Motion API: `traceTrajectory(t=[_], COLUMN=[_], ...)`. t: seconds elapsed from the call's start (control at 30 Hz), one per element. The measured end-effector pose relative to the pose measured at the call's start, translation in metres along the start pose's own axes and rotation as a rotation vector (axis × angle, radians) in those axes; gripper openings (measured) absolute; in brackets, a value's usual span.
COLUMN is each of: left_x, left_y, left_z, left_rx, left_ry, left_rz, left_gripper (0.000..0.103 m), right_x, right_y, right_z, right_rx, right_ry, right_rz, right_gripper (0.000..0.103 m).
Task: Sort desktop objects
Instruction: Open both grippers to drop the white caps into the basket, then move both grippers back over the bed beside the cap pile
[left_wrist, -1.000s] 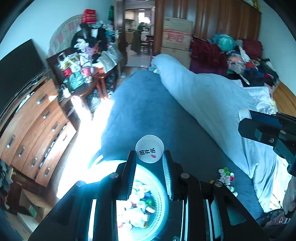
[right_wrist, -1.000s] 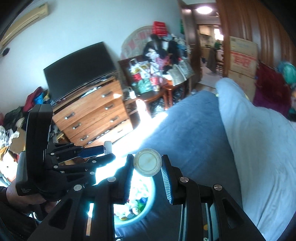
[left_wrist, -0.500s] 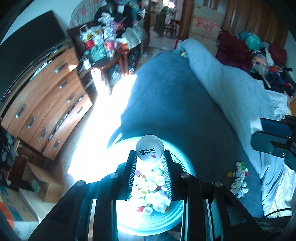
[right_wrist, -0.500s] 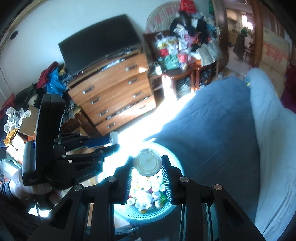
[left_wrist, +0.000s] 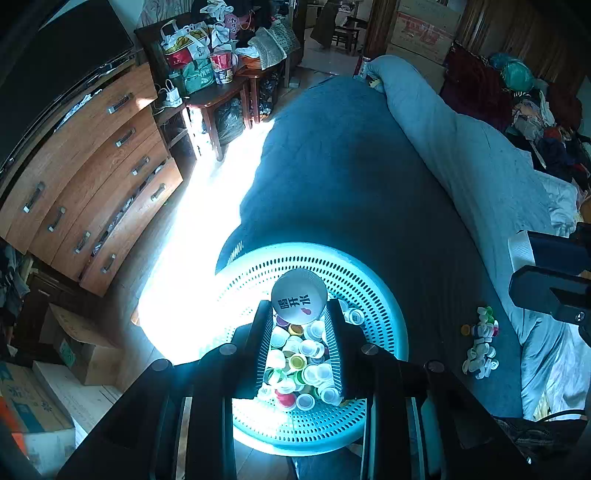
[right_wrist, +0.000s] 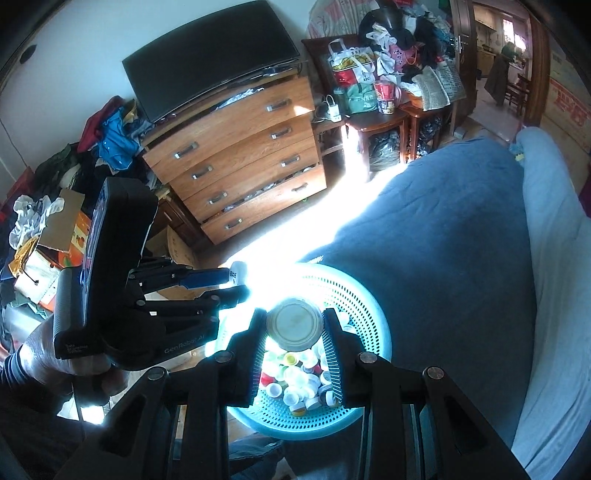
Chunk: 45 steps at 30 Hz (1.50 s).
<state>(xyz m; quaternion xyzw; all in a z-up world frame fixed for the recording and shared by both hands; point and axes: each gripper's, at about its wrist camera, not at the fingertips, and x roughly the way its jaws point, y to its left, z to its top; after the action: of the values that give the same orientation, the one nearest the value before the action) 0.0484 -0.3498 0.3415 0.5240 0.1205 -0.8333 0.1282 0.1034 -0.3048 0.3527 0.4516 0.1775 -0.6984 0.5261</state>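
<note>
A turquoise perforated basket (left_wrist: 373, 295) (right_wrist: 365, 295) rests on the near edge of the blue bed, holding several bottle caps (left_wrist: 299, 354) (right_wrist: 295, 380). My left gripper (left_wrist: 300, 306) is shut on a white cap printed with red characters (left_wrist: 299, 297) and hovers over the basket. The right gripper (right_wrist: 294, 319) is shut on a larger white lid (right_wrist: 294, 325), also above the basket. In the right wrist view the left gripper's black body (right_wrist: 118, 280) shows at the left, held by a hand (right_wrist: 48, 354). The right gripper's fingers (left_wrist: 546, 273) enter the left wrist view at the right edge.
A small heap of loose caps (left_wrist: 480, 343) lies on the blue bedsheet (left_wrist: 351, 177) right of the basket. A pale duvet (left_wrist: 480, 166) covers the bed's far side. A wooden dresser (right_wrist: 236, 158) with a TV (right_wrist: 210, 59), cluttered side tables (right_wrist: 388, 107) and cardboard boxes (left_wrist: 44, 398) stand on the left.
Both grippers have tipped downward and sunk toward the basket, which now fills the space under their fingers. Each still holds its cap.
</note>
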Motion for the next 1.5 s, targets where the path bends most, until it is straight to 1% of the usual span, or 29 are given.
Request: traceTrajectory(t=[0.33,0.73,0.77,0.8,0.83,0.87,0.9,0.93,0.97,1.07,1.17,1.2,1.23,1.27,1.33,1.4,1.47,1.5], left_x=[0.003,0.002,0.002,0.001,-0.001,-0.003,-0.006,-0.008,-0.011,-0.012,-0.007,-0.005,-0.002,0.001,0.008,0.017,0.027,0.032], left_y=[0.003,0.006,0.008,0.009,0.010,0.012,0.014,0.016,0.018,0.021,0.016,0.011,0.005,-0.004,-0.031,-0.066,-0.107,-0.129], left_z=[-0.001,-0.004,-0.005,-0.005,-0.006,-0.006,-0.006,-0.006,-0.005,-0.002,0.003,0.005,0.008,0.010,0.012,0.009,0.001,-0.005], left_rx=[0.004,0.001,0.000,0.002,0.004,0.006,0.008,0.010,0.009,0.004,0.012,0.026,0.048,0.072,0.147,0.241,0.333,0.376], left_ry=[0.006,0.002,-0.005,-0.009,-0.015,-0.029,-0.045,-0.059,-0.070,-0.080,-0.080,-0.086,-0.093,-0.096,-0.111,-0.113,-0.094,-0.081], left_rz=[-0.003,0.006,0.015,0.028,0.047,0.073,0.105,0.128,0.138,0.134,0.114,0.099,0.082,0.064,0.011,-0.052,-0.113,-0.145], left_gripper=[0.024,0.025,0.025,0.030,0.040,0.045,0.054,0.058,0.058,0.058,0.058,0.058,0.058,0.058,0.058,0.059,0.059,0.059], right_x=[0.000,0.002,0.002,0.002,0.001,-0.002,-0.005,-0.007,-0.010,-0.017,-0.025,-0.031,-0.037,-0.043,-0.058,-0.074,-0.091,-0.100], right_y=[-0.001,0.007,0.008,0.009,0.010,0.011,0.012,0.013,0.013,0.009,0.000,-0.005,-0.012,-0.020,-0.044,-0.072,-0.104,-0.123], right_z=[0.000,-0.004,-0.004,-0.004,-0.004,-0.004,-0.003,-0.002,-0.002,-0.001,-0.005,-0.009,-0.014,-0.021,-0.045,-0.080,-0.127,-0.160], right_rx=[0.003,-0.008,-0.010,-0.013,-0.013,-0.012,-0.015,-0.019,-0.017,0.000,0.043,0.064,0.086,0.112,0.195,0.298,0.416,0.499], right_ry=[0.001,-0.006,-0.007,-0.008,-0.019,-0.035,-0.050,-0.058,-0.071,-0.095,-0.130,-0.151,-0.173,-0.193,-0.232,-0.251,-0.241,-0.223], right_rz=[0.001,-0.004,-0.005,-0.005,-0.013,-0.020,-0.031,-0.040,-0.046,-0.057,-0.072,-0.087,-0.107,-0.133,-0.203,-0.293,-0.390,-0.440], right_gripper=[0.033,0.033,0.035,0.040,0.060,0.070,0.070,0.070,0.070,0.070,0.070,0.071,0.073,0.080,0.084,0.086,0.092,0.093])
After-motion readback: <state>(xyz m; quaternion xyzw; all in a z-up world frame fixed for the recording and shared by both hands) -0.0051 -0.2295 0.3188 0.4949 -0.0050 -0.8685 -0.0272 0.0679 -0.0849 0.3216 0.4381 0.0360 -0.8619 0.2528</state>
